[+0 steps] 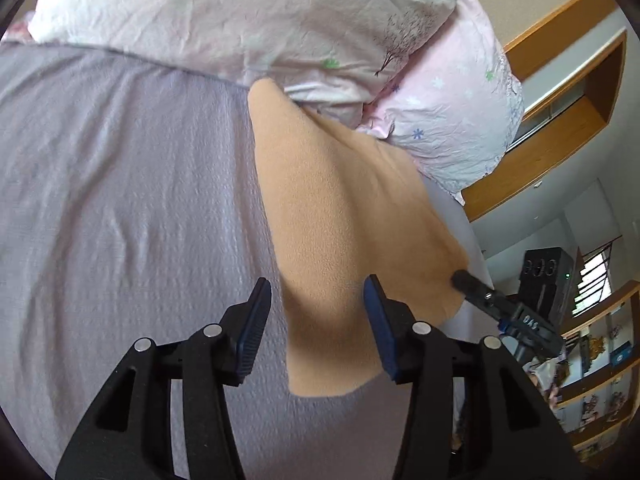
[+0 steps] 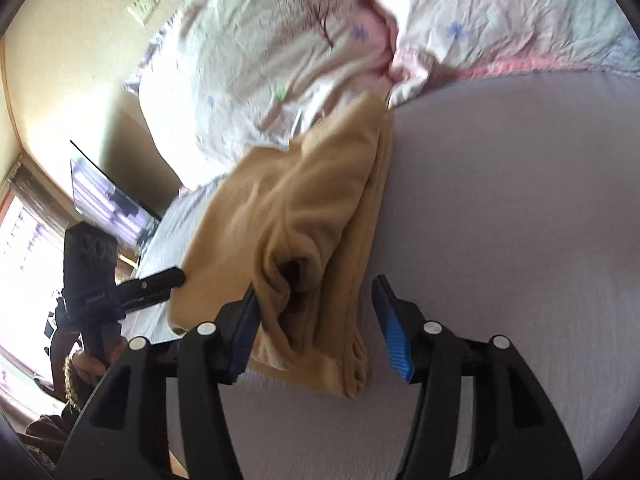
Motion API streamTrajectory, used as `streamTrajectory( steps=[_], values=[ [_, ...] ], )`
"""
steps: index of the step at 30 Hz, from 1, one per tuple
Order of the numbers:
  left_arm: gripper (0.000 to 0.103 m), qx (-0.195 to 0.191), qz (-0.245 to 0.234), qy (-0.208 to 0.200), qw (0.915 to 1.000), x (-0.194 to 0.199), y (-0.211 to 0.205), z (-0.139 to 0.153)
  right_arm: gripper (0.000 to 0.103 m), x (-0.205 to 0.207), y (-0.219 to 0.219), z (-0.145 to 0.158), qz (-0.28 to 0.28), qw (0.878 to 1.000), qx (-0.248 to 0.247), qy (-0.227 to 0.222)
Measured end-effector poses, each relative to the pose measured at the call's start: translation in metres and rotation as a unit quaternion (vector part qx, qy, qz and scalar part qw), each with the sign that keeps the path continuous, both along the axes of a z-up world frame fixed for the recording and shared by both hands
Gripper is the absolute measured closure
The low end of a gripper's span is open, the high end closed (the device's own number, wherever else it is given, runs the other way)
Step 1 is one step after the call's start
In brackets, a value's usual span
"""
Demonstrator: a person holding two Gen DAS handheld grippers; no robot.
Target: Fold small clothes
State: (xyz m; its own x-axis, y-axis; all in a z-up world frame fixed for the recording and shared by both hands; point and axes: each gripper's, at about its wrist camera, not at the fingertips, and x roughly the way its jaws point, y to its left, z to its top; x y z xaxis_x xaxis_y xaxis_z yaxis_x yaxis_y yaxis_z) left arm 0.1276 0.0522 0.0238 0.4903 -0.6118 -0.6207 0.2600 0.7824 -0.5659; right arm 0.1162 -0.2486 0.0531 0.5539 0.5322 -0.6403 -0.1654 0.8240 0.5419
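Black plastic arms with blue ribbed pads make up the left gripper point(image 1: 318, 320), whose jaws stand wide apart with nothing pinched between them. Between and just beyond its pads lies the near end of the tan fleece garment point(image 1: 340, 216), spread fairly flat on the grey bedsheet point(image 1: 120, 200). In the left wrist view, the far corner of the fleece reaches up against the pink floral pillows point(image 1: 280, 20) at the head of the bed. At the garment's right edge the tip of the right gripper point(image 1: 464, 280) touches the cloth.

The right wrist view shows that right gripper point(image 2: 316, 312) with its jaws also spread wide. The bunched, folded layers of the tan fleece garment point(image 2: 304, 216) sit between the pads, against the left pad and apart from the right one, so nothing is clamped. From this side the left gripper point(image 2: 176, 276) meets the opposite edge of the fleece, and a hand point(image 2: 94, 364) grips its handle below. Around the cloth is the grey bedsheet point(image 2: 500, 220), with the pink floral pillows point(image 2: 280, 40) beyond. Wooden shelves point(image 1: 592, 360) stand past the bed's edge in the left wrist view.
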Motion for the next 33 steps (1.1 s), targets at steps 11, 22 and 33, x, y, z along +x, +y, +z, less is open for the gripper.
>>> streamTrajectory(
  steps=[11, 22, 33],
  values=[
    [0.018, 0.069, -0.087, -0.036, 0.9931, -0.018, -0.083, 0.001, 0.019, -0.001, 0.044, 0.000, 0.032, 0.997, 0.068, 0.013],
    [0.001, 0.164, 0.003, -0.054, 0.9850, -0.065, -0.040, 0.002, 0.002, -0.062, 0.020, 0.024, -0.015, 0.998, -0.055, -0.035],
    [0.001, 0.298, 0.040, -0.007, 0.9537, -0.059, -0.047, -0.033, 0.002, -0.065, 0.067, -0.034, -0.004, 0.975, -0.220, 0.034]
  ],
)
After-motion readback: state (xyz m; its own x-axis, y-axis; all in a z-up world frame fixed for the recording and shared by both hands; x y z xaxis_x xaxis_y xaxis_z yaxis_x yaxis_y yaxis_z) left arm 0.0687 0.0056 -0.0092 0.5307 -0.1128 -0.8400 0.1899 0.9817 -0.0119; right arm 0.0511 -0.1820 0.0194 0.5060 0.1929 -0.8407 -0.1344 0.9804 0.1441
